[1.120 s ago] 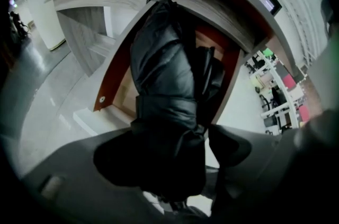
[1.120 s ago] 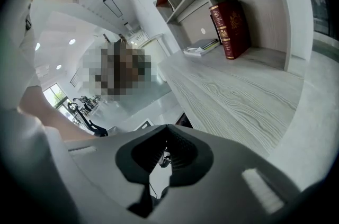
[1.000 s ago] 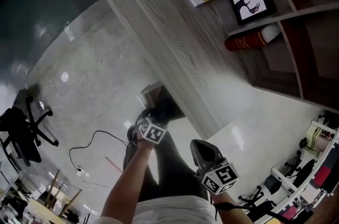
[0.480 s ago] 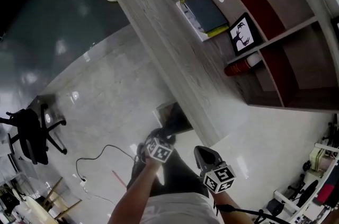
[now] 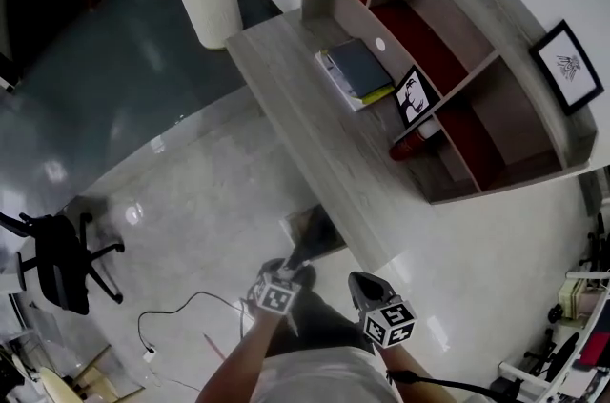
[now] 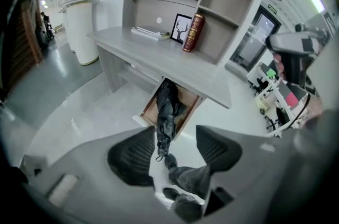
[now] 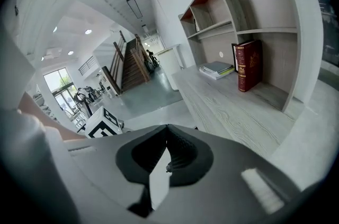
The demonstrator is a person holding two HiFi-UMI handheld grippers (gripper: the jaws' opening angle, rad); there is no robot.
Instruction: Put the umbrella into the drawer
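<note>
The black folded umbrella (image 6: 167,109) lies in the open wooden drawer (image 6: 192,109) under the desk, its handle end hanging over the drawer's front toward the floor. My left gripper (image 6: 176,135) is well above it and apart from it. Its jaws are closing, with only air between the pads, and the umbrella shows far below through the gap. In the head view the left gripper (image 5: 290,277) hovers just short of the drawer (image 5: 303,225). My right gripper (image 7: 167,130) is shut with nothing in it and sits beside the left (image 5: 362,283).
The long grey desk (image 5: 315,134) carries a stack of books (image 5: 355,72), a framed picture (image 5: 412,96) and a red book (image 5: 410,144) under the shelf unit. The person's legs and shoes (image 6: 185,178) are below. An office chair (image 5: 57,263) and a floor cable (image 5: 181,311) lie left.
Both grippers have risen and drawn back from the drawer. The head view has pulled away, so the desk looks smaller and more of the shelves shows.
</note>
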